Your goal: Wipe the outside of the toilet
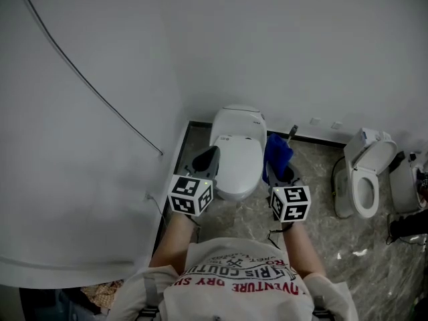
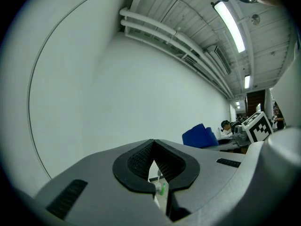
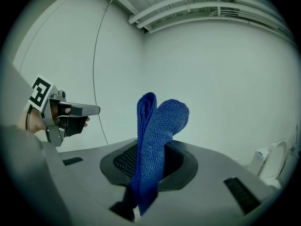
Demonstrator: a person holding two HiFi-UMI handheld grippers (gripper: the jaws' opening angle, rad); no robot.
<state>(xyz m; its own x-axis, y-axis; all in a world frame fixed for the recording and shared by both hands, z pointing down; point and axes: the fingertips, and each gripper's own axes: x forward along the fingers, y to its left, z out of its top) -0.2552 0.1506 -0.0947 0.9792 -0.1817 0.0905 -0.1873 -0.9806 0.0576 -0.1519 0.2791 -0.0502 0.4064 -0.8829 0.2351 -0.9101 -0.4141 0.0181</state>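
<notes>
grey marbled floor (image 1: 261,214), white walls, corner stall. white ceramic toilet with its lid down (image 1: 237,154) sits in the corner, straight ahead of the person. a second white toilet with its seat up (image 1: 364,176) stands well apart to the right. left gripper (image 1: 210,158) hangs over the toilet's left edge, jaws together with nothing between them. right gripper (image 1: 282,172) is just beside the toilet's right side, clamped on a folded blue terry cloth (image 1: 277,151) that sticks up out of the jaws. the cloth is in the air, not on the porcelain. progress: can't call it. the shell shows no streaks, wet marks or dirt at this range, so this fits a cloth heading in as well as one lifted off after passes. only the head view shows the corner toilet and where the grippers sit against it. both gripper views aim up at wall and ceiling. the right gripper view confirms the grip on the cloth (image 3: 155,135), the left gripper view the bare closed jaws.
</notes>
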